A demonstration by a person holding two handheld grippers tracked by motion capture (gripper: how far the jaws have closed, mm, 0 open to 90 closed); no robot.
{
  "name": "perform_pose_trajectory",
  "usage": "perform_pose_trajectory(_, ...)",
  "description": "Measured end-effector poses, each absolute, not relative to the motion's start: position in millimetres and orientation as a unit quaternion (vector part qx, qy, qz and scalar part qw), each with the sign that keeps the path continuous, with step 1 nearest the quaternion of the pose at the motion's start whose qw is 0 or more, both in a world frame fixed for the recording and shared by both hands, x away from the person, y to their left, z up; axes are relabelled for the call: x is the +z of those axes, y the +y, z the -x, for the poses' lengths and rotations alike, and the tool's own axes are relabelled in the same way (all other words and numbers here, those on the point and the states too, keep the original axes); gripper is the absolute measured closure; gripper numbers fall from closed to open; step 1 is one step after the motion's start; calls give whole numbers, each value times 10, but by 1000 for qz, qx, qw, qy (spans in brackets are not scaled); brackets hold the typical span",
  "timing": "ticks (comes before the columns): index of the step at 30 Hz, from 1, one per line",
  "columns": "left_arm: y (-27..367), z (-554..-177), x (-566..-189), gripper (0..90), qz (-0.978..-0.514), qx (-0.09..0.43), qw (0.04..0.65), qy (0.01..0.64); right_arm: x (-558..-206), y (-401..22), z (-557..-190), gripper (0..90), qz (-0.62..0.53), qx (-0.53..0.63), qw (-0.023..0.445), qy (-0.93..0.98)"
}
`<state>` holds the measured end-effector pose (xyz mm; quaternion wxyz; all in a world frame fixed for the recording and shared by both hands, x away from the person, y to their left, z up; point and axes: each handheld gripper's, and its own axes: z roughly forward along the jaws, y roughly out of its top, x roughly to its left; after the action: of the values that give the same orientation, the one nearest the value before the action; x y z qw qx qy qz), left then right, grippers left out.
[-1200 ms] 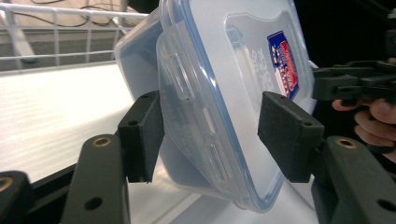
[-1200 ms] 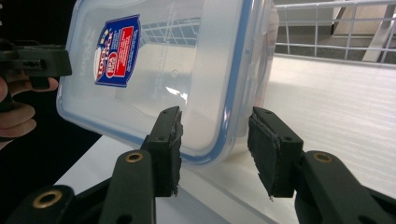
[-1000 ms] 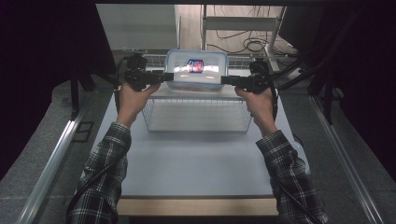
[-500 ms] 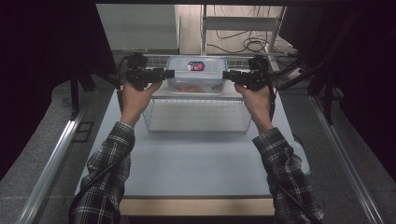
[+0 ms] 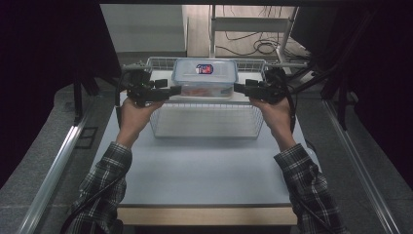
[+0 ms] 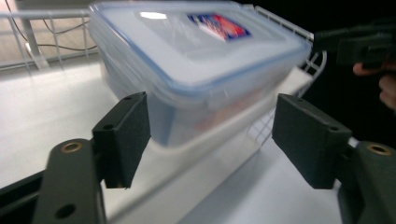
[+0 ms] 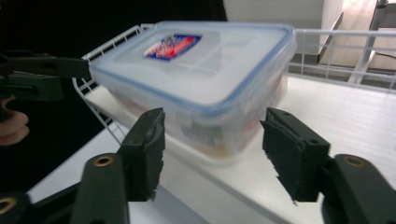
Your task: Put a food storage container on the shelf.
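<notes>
As both grippers' jaws spread apart, left gripper (image 5: 176, 90) and right gripper (image 5: 238, 87) release the lidded container (image 5: 205, 78), now resting inside the wire basket (image 5: 204, 122).

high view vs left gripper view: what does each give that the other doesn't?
High view alone: both plaid sleeves, the table's front edge, and the left hand-held gripper from outside.

Left gripper view alone: its two black pads close up, apart, just opened, off the container.

Both: the clear lidded container with its red and blue label, the white wire basket, and the right hand-held gripper.
</notes>
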<state>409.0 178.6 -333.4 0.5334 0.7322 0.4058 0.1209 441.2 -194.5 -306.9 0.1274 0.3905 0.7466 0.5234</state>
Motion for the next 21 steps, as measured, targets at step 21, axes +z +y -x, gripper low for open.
perform_pose_trajectory(21,1659,-3319,-3827,92,-771,117,514,358,-3469,-2039,-3734,100,-330,501,157,784)
